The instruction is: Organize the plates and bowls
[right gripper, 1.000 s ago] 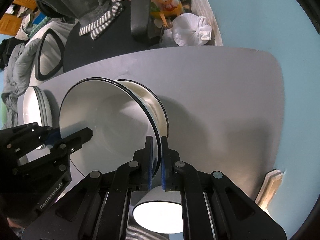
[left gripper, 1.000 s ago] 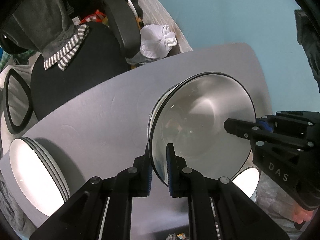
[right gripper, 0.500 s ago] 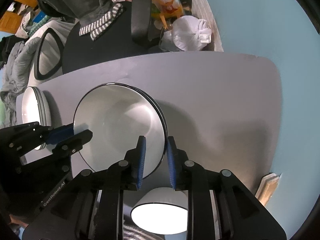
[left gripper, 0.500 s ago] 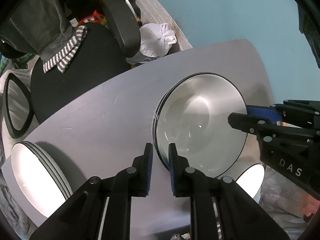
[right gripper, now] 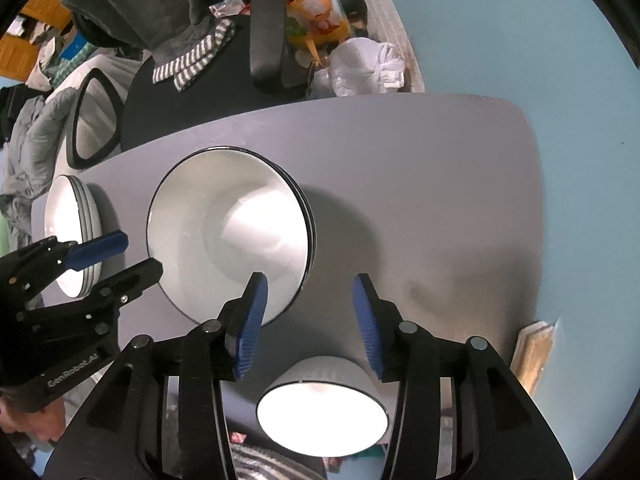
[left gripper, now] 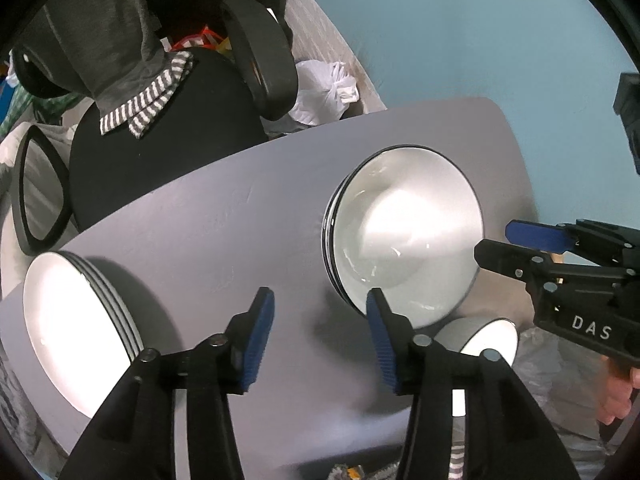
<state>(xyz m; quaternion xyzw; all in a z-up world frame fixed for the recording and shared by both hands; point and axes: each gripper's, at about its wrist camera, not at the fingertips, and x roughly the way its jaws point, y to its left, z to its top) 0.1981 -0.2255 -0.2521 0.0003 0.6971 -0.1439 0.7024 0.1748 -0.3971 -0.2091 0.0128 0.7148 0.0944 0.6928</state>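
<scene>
Down at the bottom of the left wrist view, the left gripper (left gripper: 320,312) has its blue pads spread and its jaws are opening, with only bare grey table (left gripper: 240,240) between them; the right-hand pad sits at the lower rim of the big stack without pinching it. In the right wrist view the right gripper (right gripper: 306,304) is likewise spread, its jaws opening, nothing between the pads; its left pad overlaps the lower edge of the same stack in the frame.

Nearest to the person, at the bottom of the right wrist view, a small white bowl (right gripper: 322,420) stands on the table edge. Just beyond the pads, centre frame, lies the stack of black-rimmed plates (right gripper: 230,232), resting flat on the table, free of both grippers. Over at the left edge waits a second stack of white plates (right gripper: 74,236), partly behind the other gripper's fingers.

Farther back, past the table's far edge, a black chair (right gripper: 192,108) carries a grey garment with striped cuffs (right gripper: 188,60), and a tied white bag (right gripper: 364,68) sits on the floor by the blue wall (right gripper: 500,28).
</scene>
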